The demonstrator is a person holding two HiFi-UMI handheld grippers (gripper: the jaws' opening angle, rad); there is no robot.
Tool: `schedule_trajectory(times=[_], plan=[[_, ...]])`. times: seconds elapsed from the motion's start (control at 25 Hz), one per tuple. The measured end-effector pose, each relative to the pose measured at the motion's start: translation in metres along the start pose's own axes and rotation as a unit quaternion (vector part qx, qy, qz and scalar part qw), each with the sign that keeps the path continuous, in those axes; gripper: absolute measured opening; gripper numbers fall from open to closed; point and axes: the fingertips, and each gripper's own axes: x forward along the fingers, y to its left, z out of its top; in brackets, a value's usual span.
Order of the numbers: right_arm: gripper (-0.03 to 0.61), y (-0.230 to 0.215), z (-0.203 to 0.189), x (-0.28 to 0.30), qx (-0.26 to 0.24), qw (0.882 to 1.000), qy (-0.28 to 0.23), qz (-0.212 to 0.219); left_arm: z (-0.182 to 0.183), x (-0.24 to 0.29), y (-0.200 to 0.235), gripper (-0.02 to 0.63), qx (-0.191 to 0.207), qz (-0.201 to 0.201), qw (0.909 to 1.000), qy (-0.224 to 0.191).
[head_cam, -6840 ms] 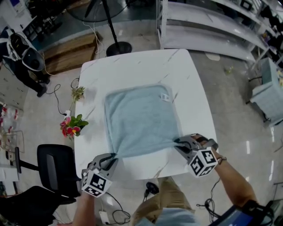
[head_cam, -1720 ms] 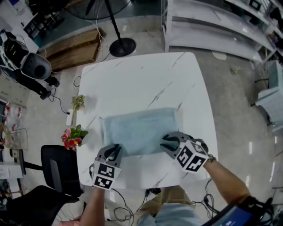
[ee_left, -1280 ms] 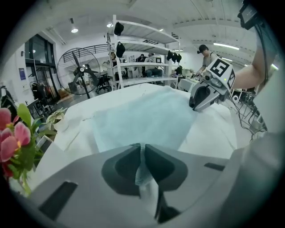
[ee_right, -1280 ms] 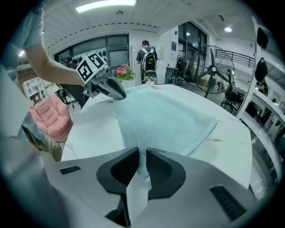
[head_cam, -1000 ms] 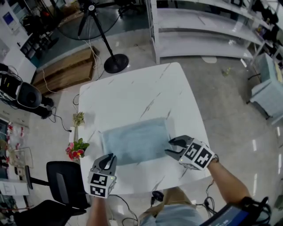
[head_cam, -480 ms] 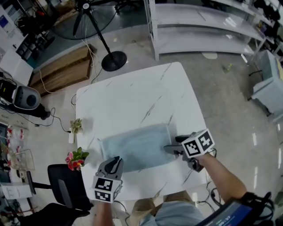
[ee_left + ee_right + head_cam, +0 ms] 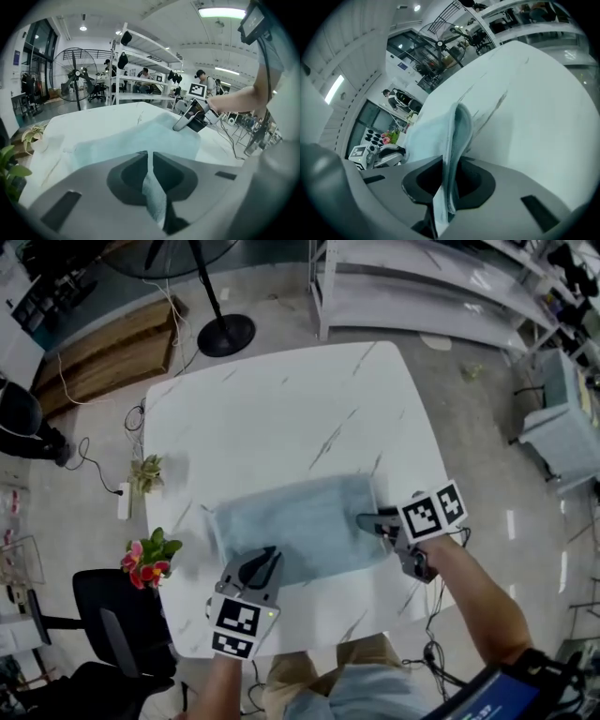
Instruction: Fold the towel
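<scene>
Over the near half of the white tabletop (image 7: 281, 399), in the head view, the pale blue towel (image 7: 291, 521) lay flat as a folded band. The left gripper (image 7: 268, 561) sat at its near edge and the right gripper (image 7: 367, 519) at its right-hand end.

Along the left gripper view, the fingers (image 7: 96, 174) were clenched on a thin strip of towel. The rest of the cloth spread flat away from them toward the other gripper.

Along the right gripper view, the fingers had just been closing and pinched the towel's end. Several layers stood up between them, and the cloth arched off the tabletop just beyond.

To my eye the step in hand was carrying that right end across for the second fold. Done well, it would mean keeping every layer inside the right pinch and lifting only enough to clear the cloth beneath. The left grip should anchor the band so it did not slide, and the edges should be lined up before either hand let go. A lower layer slipping free looked the likeliest fault.
</scene>
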Motion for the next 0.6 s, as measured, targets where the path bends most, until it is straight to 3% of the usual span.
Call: schedule_trajectory(times=[0.24,0.6], plan=[[0.058,0.035,0.019,-0.031,-0.04,0.998,-0.038,-0.026,0.005,-0.032,0.005,0.038,-0.023,-0.003,0.9992,-0.032],[0.06,0.135,0.043,-0.026,-0.111,0.992,-0.059,-0.031,0.004,-0.083,0.005,0.038,-0.018,0.006,0.9977,-0.065]])
